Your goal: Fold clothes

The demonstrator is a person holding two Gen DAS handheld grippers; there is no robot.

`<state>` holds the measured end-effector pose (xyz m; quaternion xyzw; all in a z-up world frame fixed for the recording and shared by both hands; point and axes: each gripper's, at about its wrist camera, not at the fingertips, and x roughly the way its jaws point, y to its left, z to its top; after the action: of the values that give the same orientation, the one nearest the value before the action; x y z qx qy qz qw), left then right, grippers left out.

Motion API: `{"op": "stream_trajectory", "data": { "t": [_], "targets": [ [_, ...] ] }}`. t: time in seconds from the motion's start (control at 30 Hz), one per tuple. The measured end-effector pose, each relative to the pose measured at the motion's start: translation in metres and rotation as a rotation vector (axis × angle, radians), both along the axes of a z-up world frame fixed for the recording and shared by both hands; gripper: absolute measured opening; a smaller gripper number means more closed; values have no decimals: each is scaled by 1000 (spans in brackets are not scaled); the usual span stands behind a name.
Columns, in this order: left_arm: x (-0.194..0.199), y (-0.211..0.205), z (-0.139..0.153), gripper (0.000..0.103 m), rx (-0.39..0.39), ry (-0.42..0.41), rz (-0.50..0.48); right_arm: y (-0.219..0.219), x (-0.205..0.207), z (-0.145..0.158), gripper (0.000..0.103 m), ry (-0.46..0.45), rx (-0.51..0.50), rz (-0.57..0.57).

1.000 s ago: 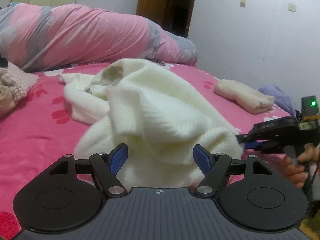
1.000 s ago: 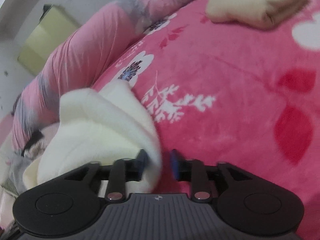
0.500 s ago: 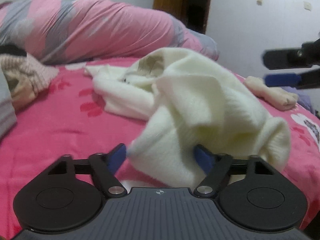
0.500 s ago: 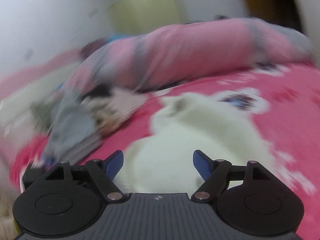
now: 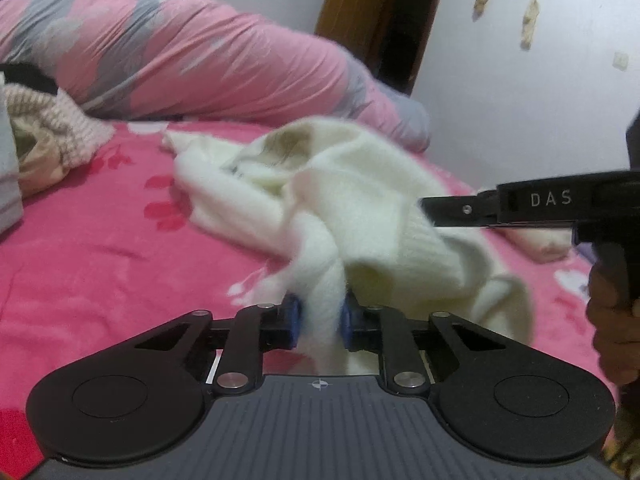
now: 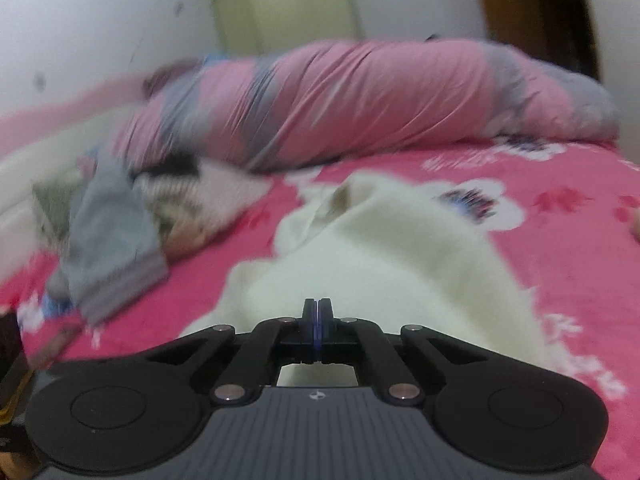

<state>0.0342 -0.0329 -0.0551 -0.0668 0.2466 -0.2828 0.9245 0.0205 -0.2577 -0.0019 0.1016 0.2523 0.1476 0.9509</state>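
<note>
**A:** Starting nearest you: what is your left gripper [image 5: 319,322] doing?

**B:** Its blue pads [image 5: 294,322] are closing on a bunched fold of the fluffy cream-white knitted sweater [image 5: 352,200]. The fold stands between them and they already press it on both sides, so you have hold of it.

**A:** And your right gripper [image 6: 317,316]?

**B:** Its jaws are pressed fully together in its own view, with no cloth visible between them. The sweater lies just below and beyond the tips. From your left camera, that gripper comes in from the right edge, its black fingers reaching to the sweater's right side; whether they touch the knit there is too blurred to tell. Your right hand [image 5: 612,320] wraps its handle.

**A:** Where does the sweater sit?

**B:** Crumpled in a heap on the bright pink fleece blanket with red and white flowers [image 5: 92,264], near the middle of the bed, with a brownish patch showing inside its collar at the far end.

**A:** Further out?

**B:** On your left lies a loose pile of clothes [image 6: 120,224], grey cloth over beige and pale knits. To the right, behind the right gripper, sits a folded beige garment [image 5: 536,242]. Behind everything, the long rolled pink and grey quilt [image 5: 180,60] stretches along the wall, and a brown wooden doorway [image 5: 380,20] stands beyond it.
</note>
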Motion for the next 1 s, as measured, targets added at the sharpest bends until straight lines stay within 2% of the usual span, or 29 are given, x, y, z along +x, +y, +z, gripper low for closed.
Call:
{"op": "stream_trajectory", "data": {
  "t": [0.1, 0.17, 0.27, 0.33, 0.47, 0.6, 0.67, 0.73, 0.8, 0.87, 0.9, 0.93, 1.0],
  "targets": [
    [-10, -13, 20, 15, -82, -9, -60, -41, -21, 16, 0, -60, 115, -48],
    [-18, -28, 31, 15, -109, -35, -121, -68, -39, 25, 0, -100, 172, -77],
    [-29, -65, 42, 15, -81, -84, -222, -101, -65, 32, 0, -147, 204, -125],
    [-32, -93, 40, 15, -57, -88, -281, -118, -77, 33, 0, -157, 215, -160],
    [-32, -149, 23, 15, -18, -59, -377, -140, -94, 27, 0, -156, 197, -219],
    [-30, -197, -6, 16, 79, -50, -441, -149, -101, 22, 0, -123, 154, -245],
    [-33, -200, -11, 19, 107, -75, -446, -148, -99, 22, 1, -98, 110, -241],
    [-35, -189, -5, 28, 81, -74, -450, -141, -93, 24, 3, -83, 50, -229],
    [-34, -168, 4, 42, 35, -48, -461, -135, -82, 26, 14, -75, 11, -203],
    [-33, -145, 14, 53, -15, -17, -472, -128, -68, 29, 55, -80, -8, -184],
    [-32, -131, 20, 60, -45, 2, -475, -124, -62, 30, 61, -88, -16, -177],
    [-30, -116, 25, 63, -80, 18, -469, -117, -53, 33, 64, -93, -27, -159],
    [-24, -88, 33, 78, -149, 45, -448, -104, -35, 37, 64, -101, -51, -122]
  ]
}}
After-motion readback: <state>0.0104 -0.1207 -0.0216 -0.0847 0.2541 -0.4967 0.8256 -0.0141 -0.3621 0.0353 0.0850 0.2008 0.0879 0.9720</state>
